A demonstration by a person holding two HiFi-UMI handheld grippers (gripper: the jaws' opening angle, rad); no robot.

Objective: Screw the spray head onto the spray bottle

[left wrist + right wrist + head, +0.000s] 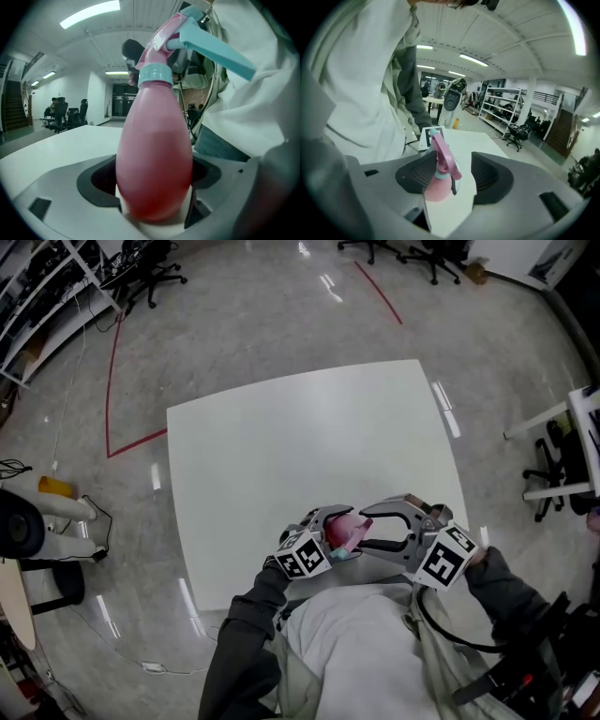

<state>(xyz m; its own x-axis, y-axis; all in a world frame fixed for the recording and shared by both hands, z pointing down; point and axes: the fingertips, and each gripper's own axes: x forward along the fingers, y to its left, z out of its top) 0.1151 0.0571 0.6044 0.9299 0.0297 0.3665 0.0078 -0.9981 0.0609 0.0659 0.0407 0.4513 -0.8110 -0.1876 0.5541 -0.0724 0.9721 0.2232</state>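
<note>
spray bottle [154,159] with spray head [187,33] on sits clamped in the left tongs [339,532] above the tabletop's [300,446] near edge, right tongs [375,526] wide open.

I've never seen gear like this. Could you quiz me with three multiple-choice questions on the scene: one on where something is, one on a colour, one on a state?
1. Where is the spray bottle?
A. Lying in a sink
B. In the left gripper's jaws
C. Hanging on a hook

2. What colour is its trigger?
A. Yellow
B. Black
C. Light blue

3. How do the right gripper's jaws stand?
A. Apart
B. Pressed together
C. Clamped on a cloth

Answers:
1 B, the left gripper view shows its jaws closed on the pink body.
2 C, it juts light blue from the pink spray head.
3 A, they stand wide on either side of the spray head.
</note>
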